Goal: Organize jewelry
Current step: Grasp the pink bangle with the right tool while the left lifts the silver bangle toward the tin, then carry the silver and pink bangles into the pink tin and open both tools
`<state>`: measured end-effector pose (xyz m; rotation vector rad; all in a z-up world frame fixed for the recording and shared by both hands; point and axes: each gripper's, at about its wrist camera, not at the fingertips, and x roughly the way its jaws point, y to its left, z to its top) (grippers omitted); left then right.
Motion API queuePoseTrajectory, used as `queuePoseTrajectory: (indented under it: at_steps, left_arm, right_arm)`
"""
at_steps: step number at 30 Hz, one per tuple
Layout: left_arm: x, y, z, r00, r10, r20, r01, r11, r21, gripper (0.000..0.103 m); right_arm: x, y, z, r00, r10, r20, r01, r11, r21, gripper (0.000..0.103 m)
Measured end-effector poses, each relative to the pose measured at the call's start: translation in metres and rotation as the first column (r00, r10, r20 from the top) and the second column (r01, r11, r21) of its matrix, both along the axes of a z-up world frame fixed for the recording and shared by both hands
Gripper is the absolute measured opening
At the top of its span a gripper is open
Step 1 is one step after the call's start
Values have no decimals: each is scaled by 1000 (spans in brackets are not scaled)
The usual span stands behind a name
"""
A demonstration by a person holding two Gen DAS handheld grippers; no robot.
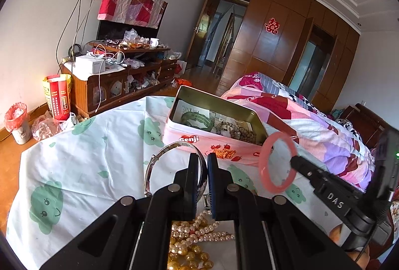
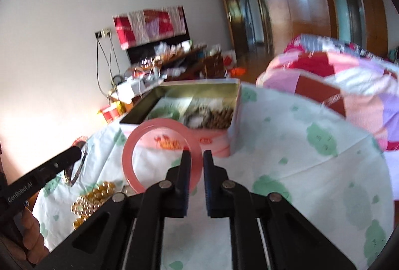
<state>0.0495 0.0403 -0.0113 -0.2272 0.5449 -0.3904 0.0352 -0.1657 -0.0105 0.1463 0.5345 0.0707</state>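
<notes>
Pink bangle upright, held aloft before open tin.

Both fisheye views were bright with daylight, their edges curved and vignetted black. The left wrist view was sharp. The right wrist view was motion-blurred, with glare on the wall.

Patchwork quilt, wooden wardrobe, cluttered TV cabinet, bin

Beads lie in the tin, apparently right of bangles.
</notes>
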Motion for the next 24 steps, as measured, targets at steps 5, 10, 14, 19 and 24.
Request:
queuePoseTrajectory:
  at_steps: [5,10,14,19,24]
  left_arm:
    - [1,-5,2,1000,-5,15,5,1000,19,6]
    - [1,-8,9,999,-16,51,14,999,30,6]
    - [3,-12,17,996,-15,85,11,999,49,6]
    - [13,-19,28,993,-26,118,18,997,73,6]
    - [30,-26,33,990,-35,134,24,996,82,6]
  right_arm:
    - [-3,7,8,998,-32,60,34,999,-34,12]
    - [-2,-2,9,996,-68,61,68,998,-9,12]
    - [-4,-7,11,994,-89,70,89,996,8,12]
    - [-3,-8,17,992,-95,83,94,996,12,12]
    - [7,-13,20,993,-93,67,91,995,36,12]
